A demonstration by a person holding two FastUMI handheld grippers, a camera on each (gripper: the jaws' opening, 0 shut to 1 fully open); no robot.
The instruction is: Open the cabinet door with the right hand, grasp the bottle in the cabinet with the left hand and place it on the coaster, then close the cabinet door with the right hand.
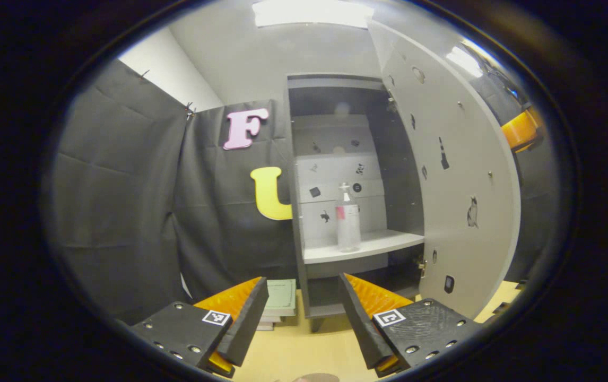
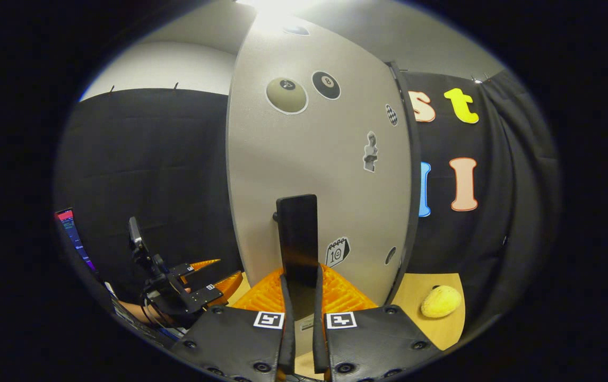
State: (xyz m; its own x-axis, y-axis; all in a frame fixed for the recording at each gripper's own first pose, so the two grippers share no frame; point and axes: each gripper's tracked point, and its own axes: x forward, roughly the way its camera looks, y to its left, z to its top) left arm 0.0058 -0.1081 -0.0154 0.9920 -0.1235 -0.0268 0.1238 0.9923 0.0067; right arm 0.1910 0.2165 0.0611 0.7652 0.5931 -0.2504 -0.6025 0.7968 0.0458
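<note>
The grey cabinet (image 1: 336, 95) stands with its door (image 1: 458, 175) swung wide to the right. Upright on its middle shelf (image 1: 383, 243) is a clear bottle (image 1: 348, 223) with a pink label. My left gripper (image 1: 302, 281) is open, well short of the bottle and lower than it. In the right gripper view the door's outer face (image 2: 325, 175) is close ahead, and my right gripper (image 2: 301, 281) is shut on its black upright handle (image 2: 297, 233). The left gripper (image 2: 198, 286) shows farther off at lower left, held by a hand.
A stack of books (image 1: 281, 300) lies on the wooden table (image 1: 304, 350) just left of the cabinet's foot. A yellow lemon-like thing (image 2: 441, 301) sits on the table right of the door. A lit screen (image 2: 73, 233) stands at far left.
</note>
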